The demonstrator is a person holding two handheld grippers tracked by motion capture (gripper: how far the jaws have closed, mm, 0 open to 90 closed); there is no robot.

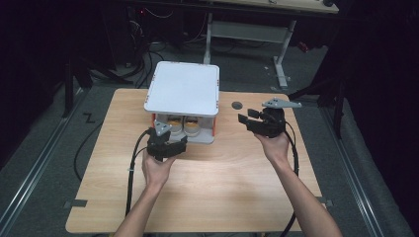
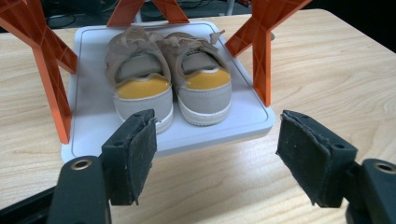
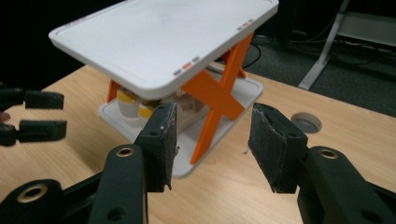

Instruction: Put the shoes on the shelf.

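Reaching with our left tongs (image 2: 212, 154) spread wide, we aim squarely at the beige-and-yellow suede shoes (image 2: 170, 77) on the white rack's lower shelf (image 2: 224, 128) near the counter's far edge; right tongs (image 3: 212, 144) wait unclenched.

A wooden table (image 1: 207, 192) filled the middle of the frame, with dark grey floor (image 1: 44, 148) around it. At the upper centre stood a white two-level rack (image 1: 183, 89), its flat top shelf hiding most of the lower one. Under that shelf, at the near edge, a pair of shoes (image 1: 182, 125) showed with yellow at the heels. The left gripper (image 1: 167, 145) sat just below the rack, centre-left, its fingers close to the shoes and the rack's near edge; whether they touched was not clear. The right gripper (image 1: 257, 121) hung at the centre-right, apart from the rack, fingers pointing left toward it. A small round hole (image 1: 237, 105) lay in the table just above it.
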